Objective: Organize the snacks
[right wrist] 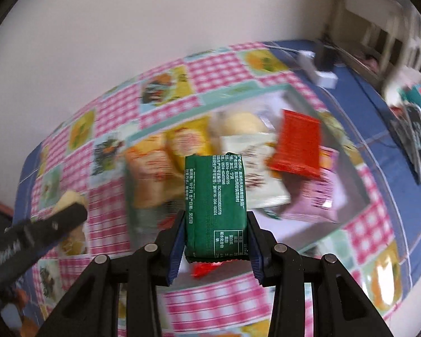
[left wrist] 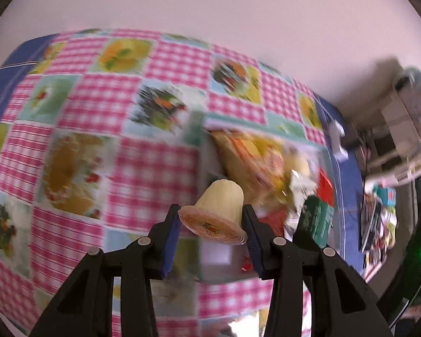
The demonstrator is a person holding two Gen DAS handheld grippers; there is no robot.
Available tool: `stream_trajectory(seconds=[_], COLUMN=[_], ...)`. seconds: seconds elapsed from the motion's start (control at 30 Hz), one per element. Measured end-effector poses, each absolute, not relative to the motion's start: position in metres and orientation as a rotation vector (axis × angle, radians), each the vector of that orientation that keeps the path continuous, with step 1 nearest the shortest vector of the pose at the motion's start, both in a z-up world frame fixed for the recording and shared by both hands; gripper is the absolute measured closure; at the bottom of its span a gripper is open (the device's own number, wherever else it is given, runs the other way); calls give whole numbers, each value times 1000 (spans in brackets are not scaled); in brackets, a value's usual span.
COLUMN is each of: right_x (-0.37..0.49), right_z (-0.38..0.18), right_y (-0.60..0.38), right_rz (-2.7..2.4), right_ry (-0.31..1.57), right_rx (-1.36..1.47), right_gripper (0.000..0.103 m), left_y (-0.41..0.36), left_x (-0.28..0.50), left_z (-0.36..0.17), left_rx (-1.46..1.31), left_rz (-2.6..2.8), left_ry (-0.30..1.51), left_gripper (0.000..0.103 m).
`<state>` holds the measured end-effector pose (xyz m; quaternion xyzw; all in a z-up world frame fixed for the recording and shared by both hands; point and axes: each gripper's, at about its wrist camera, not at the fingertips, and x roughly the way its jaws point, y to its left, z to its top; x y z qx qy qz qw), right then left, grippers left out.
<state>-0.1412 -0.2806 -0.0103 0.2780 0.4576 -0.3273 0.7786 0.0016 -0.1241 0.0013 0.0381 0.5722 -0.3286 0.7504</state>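
Note:
My left gripper is shut on a pale yellow jelly cup with an orange lid, held above the table near the left side of a clear tray. My right gripper is shut on a green snack packet, held above the same clear tray. The green packet also shows in the left wrist view. The tray holds several snack packets: yellow and orange ones, a white one, a red one and a pink one. The left gripper shows at the left of the right wrist view.
The table carries a pink checked cloth with fruit pictures over a blue sheet. A white wall stands behind. A small white box lies past the tray. Cluttered shelves and books stand to the right.

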Motion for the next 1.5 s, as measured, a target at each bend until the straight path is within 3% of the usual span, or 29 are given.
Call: stream_trajectory(seconds=[0.4,0.5,0.73,0.8,0.87,1.0,1.07,1.5], right_x=[-153,-152,-155,-156,-156,-155,-155,-173], right_z=[-30,-28,-21,-19,-19,-18,-18,-21], right_y=[-305,-304,-301,-297,-292,-275,-264,-231], right_rz=[-727,-736,-726,-717,-705,-660,-641,-589], right_ry=[1026,1025,1011,1010,1012,1012,1014,1013], right_rx=[680,661,650,641,630,597,573,540], right_gripper=[60,60,59,58,46,37,26,21], left_y=[-160,-159,-148,-143,-135,-116,-104,-49], left_x=[-16,-15,-16,-15,-15,-12,-10,-31], left_z=[-37,-38,-30,-29,-26,-26,-27,-13], left_rx=[118,88,82,109,158,212,239,303], left_rz=[-746,-755,-725,-690,-622,-516,-461,-312], left_ry=[1343,1366,1337,1311,1264,1210,1186,1087], left_gripper=[57,45,42,30,24,14,7,7])
